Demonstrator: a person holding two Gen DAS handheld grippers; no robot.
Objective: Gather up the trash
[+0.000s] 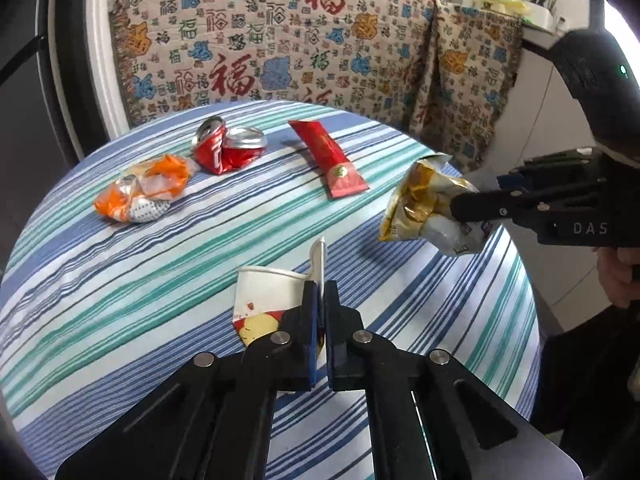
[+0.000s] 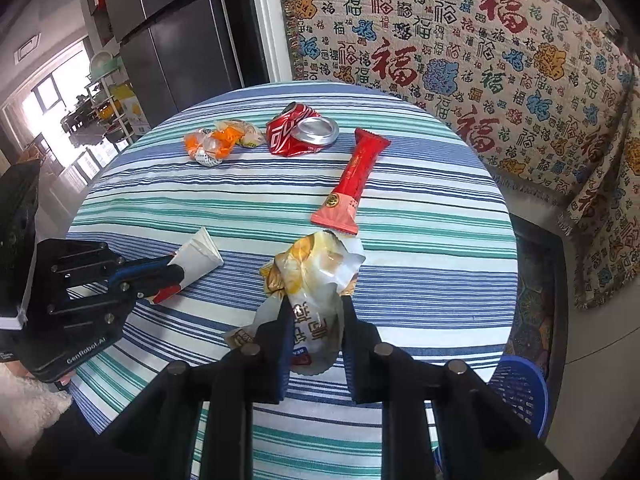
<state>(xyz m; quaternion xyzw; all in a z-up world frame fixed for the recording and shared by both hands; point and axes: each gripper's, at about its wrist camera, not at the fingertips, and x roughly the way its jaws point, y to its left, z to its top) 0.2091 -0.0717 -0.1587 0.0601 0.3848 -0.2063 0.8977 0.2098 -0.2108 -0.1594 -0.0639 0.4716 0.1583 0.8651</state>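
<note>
trash is spread over the striped round table (image 2: 400,184), and two pieces are already in the grippers. left gripper (image 1: 322,304) has its fingers pressed together on the wall of a flattened paper cup (image 1: 264,296), pinching the thin rim edge, which seems the only part a narrow jaw can bite. in the right wrist view that cup sits at about 8 o'clock on the table. right gripper (image 2: 316,320) pinches a crumpled yellow snack bag (image 2: 312,276) near its lower end, so the torn open mouth points away at 12 o'clock; the bag looks lifted clear of the cloth in the left wrist view.

three pieces lie untouched toward the far edge: a red wrapper (image 2: 352,180) at about 1 o'clock, a crushed red can (image 2: 300,132) at 12 o'clock, and an orange crumpled wrapper (image 2: 220,144) at 11 o'clock, just beside the can.

a blue basket (image 2: 520,392) stands on the floor at 4 o'clock of the table, probably where both pieces belong. the limp bag may slip if swung fast.
</note>
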